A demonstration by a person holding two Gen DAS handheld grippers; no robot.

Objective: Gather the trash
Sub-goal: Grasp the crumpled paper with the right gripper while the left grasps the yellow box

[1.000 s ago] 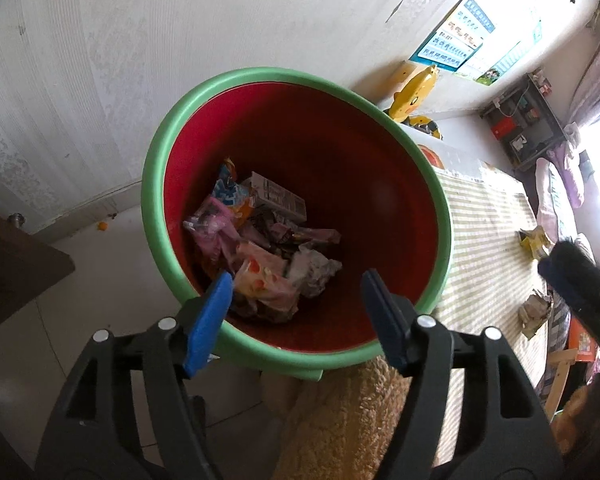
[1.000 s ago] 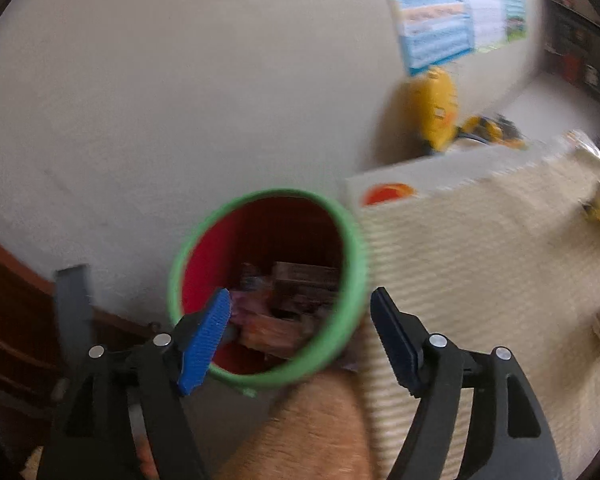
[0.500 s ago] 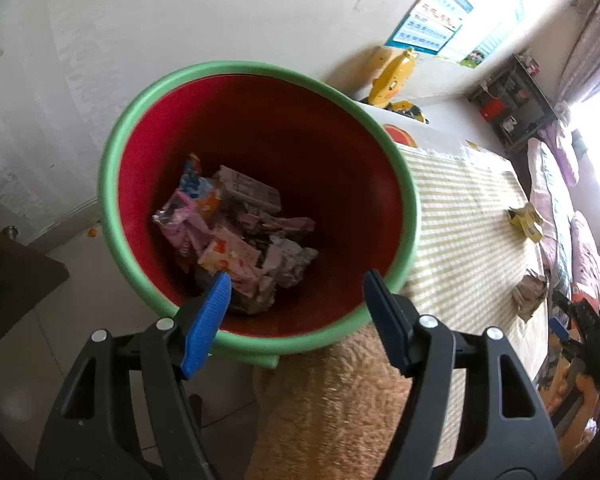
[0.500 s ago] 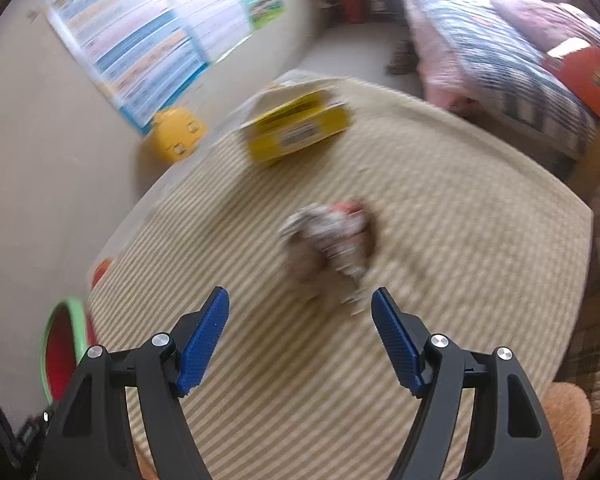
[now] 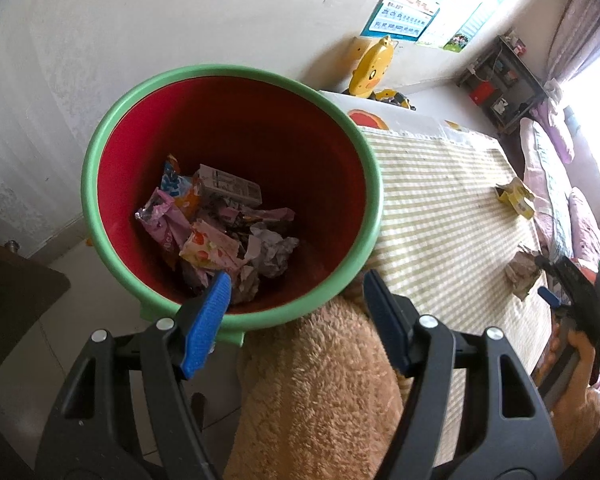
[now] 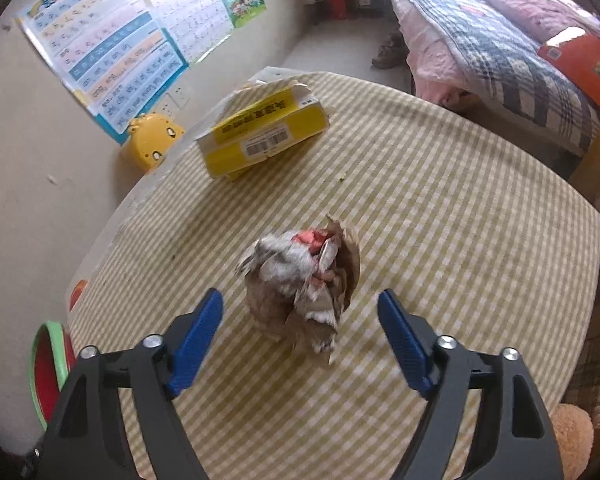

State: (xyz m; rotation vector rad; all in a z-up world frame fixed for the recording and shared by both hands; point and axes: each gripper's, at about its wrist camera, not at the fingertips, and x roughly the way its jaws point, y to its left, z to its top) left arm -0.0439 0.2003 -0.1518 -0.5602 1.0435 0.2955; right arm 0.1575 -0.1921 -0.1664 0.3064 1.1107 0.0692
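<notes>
Filling the middle of the right wrist view, a counter (image 6: 440, 208) under a yellow-checked cloth. At centre left of the left wrist view, a red bucket (image 5: 308, 168) with a green rim, holding a heap of wrappers (image 5: 216, 236), a small carton and crumpled paper at its bottom. Toward the upper left of the counter, a flattened yellow box (image 6: 262, 134). At centre, a crumpled paper wad (image 6: 300, 284) with a red scrap. Low in frame, right gripper (image 6: 300, 340) spread wide, empty, flanking the wad without touching. Left gripper (image 5: 296, 320) likewise wide apart, empty, at the bucket's near rim.
</notes>
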